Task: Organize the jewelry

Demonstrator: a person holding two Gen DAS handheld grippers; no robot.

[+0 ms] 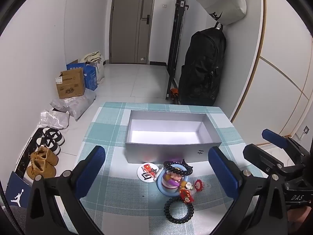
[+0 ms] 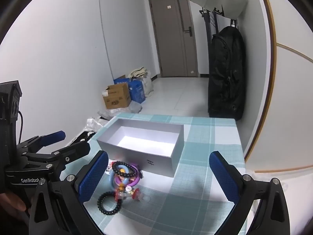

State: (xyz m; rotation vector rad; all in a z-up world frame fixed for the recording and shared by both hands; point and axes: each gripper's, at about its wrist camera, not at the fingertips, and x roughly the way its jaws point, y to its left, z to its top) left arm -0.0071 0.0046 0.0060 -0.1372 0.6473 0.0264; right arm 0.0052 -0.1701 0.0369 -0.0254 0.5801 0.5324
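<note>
An open grey box [image 1: 166,153] [image 2: 148,161] stands on the teal checked tablecloth [image 1: 109,121] [image 2: 205,137]; its inside is bare. Just in front of it lies a small heap: a black bead bracelet [image 1: 177,168] [image 2: 125,169], a blue ring [image 1: 160,184], a purple ring [image 2: 135,179], a round badge [image 1: 147,171], red charms [image 1: 186,194] and a black spiral hair tie [image 1: 179,209] [image 2: 109,203]. My left gripper [image 1: 156,173] [image 2: 66,143] hangs open above the heap, holding nothing. My right gripper [image 2: 159,177] [image 1: 262,145] is open too, beside it on the right, with the heap near its left finger.
The table's left edge drops to a floor with shoes [image 1: 42,162], plastic parcels [image 1: 74,105] and cartons [image 1: 71,86] [image 2: 117,96]. A black backpack [image 1: 201,68] [image 2: 227,72] and a white bag [image 1: 221,0] hang on the wall behind the table. A door [image 1: 131,21] is at the back.
</note>
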